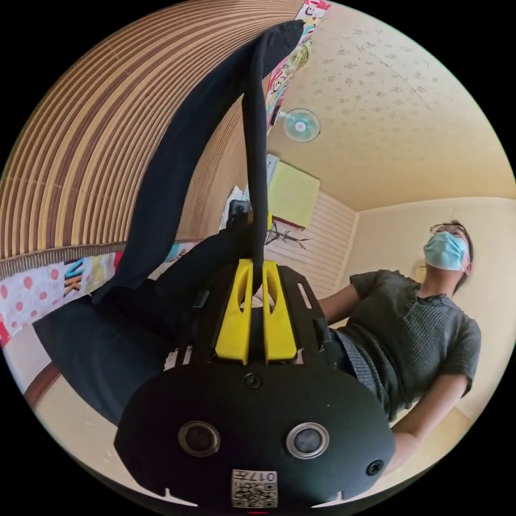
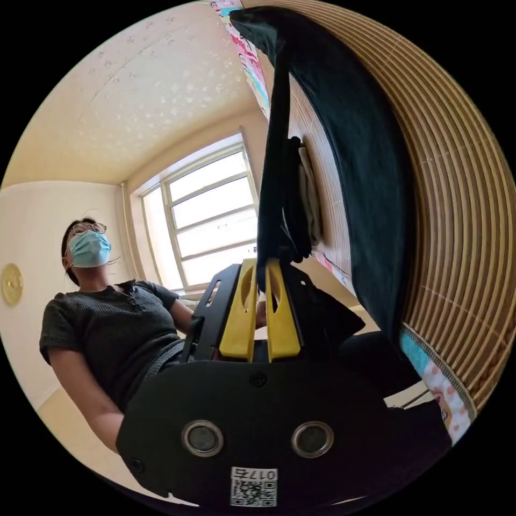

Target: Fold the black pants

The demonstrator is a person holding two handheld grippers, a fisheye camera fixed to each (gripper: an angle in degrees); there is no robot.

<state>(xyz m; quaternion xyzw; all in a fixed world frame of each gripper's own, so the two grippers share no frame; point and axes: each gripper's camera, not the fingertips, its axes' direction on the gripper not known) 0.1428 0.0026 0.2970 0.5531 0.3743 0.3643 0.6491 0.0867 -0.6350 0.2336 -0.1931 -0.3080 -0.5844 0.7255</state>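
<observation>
Black pants (image 1: pixel 177 177) hang lifted over the striped bamboo mat (image 1: pixel 70 145), one edge running taut into each claw. Left gripper (image 1: pixel 258 269) has its yellow jaws clamped together on the fabric; right gripper (image 2: pixel 262 269) is likewise pinched on the pants (image 2: pixel 355 177). We judge this as the lift before a fold. To do it well, we'd keep both grips level, hold the cloth taut, carry the held edge across evenly and lower it flat on the mat (image 2: pixel 462 215) before letting go.

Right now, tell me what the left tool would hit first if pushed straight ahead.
The black pants it already grips: the left tool is shut on the fabric stretching ahead. Beyond lies the striped woven mat, though depth is unclear.
</observation>
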